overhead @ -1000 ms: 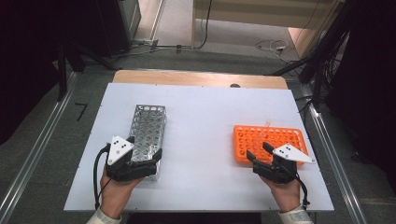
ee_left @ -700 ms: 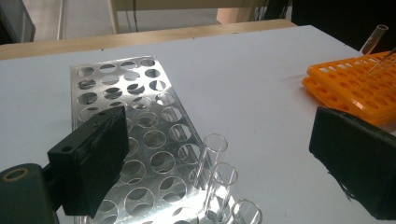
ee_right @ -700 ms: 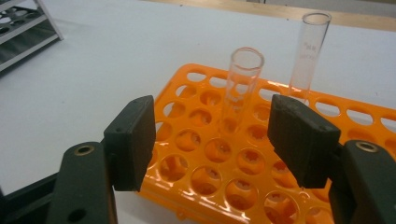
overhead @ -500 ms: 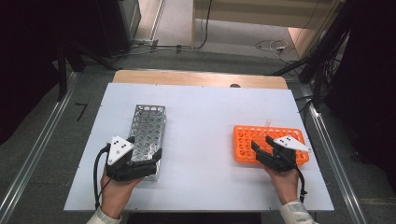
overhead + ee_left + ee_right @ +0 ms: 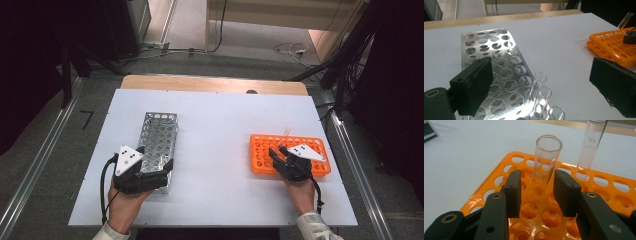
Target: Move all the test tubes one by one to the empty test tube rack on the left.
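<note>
Between right gripper [image 5: 537, 192] jaws, test tube [image 5: 545, 163] ungripped

The right tongs [image 5: 537, 195] reach over the orange rack [image 5: 604, 195], their jaws either side of an upright glass tube [image 5: 546, 162] standing in a hole, and have just been closing on it, small gaps left. A second tube [image 5: 590, 147] stands behind. The counter [image 5: 474, 150] is white.

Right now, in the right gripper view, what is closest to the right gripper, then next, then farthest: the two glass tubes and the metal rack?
1. Near tube, standing between the right gripper's jaws in the orange rack.
2. Far tube, behind it to the right.
3. Metal rack, far off at the top left corner.
</note>
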The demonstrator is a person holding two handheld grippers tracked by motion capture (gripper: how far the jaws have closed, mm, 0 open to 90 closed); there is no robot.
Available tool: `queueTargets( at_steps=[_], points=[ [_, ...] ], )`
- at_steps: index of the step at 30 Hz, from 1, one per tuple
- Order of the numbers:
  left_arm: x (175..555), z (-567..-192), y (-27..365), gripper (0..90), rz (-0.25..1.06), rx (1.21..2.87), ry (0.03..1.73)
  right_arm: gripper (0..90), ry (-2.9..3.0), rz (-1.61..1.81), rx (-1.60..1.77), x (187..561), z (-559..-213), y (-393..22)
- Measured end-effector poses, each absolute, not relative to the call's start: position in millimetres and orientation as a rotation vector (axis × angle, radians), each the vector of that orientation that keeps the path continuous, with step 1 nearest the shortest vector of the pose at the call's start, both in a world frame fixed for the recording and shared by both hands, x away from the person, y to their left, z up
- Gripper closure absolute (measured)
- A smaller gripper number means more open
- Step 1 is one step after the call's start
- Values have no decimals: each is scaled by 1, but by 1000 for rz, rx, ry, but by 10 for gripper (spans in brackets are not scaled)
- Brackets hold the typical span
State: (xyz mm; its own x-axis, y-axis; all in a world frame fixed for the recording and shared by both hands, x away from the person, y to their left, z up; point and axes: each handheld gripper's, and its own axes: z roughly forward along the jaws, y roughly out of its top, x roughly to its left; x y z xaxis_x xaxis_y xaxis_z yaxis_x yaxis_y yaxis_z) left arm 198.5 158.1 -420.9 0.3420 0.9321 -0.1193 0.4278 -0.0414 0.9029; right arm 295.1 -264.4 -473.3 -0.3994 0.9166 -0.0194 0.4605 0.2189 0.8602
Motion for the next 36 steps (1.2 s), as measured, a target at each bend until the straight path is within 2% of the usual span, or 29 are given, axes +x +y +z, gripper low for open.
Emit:
queueTargets(
  at_steps=[10,15,36],
  points=[
    [199,-421,158,53,650,1648,1245,643,1975,1067,1270,297,-476,-262],
    [199,-422,158,53,652,1651,1247,723,1971,1051,1262,297,-476,-261],
    [197,-421,154,54,649,1652,1228,732,1953,1179,1239,274,-438,-252]
  ],
)
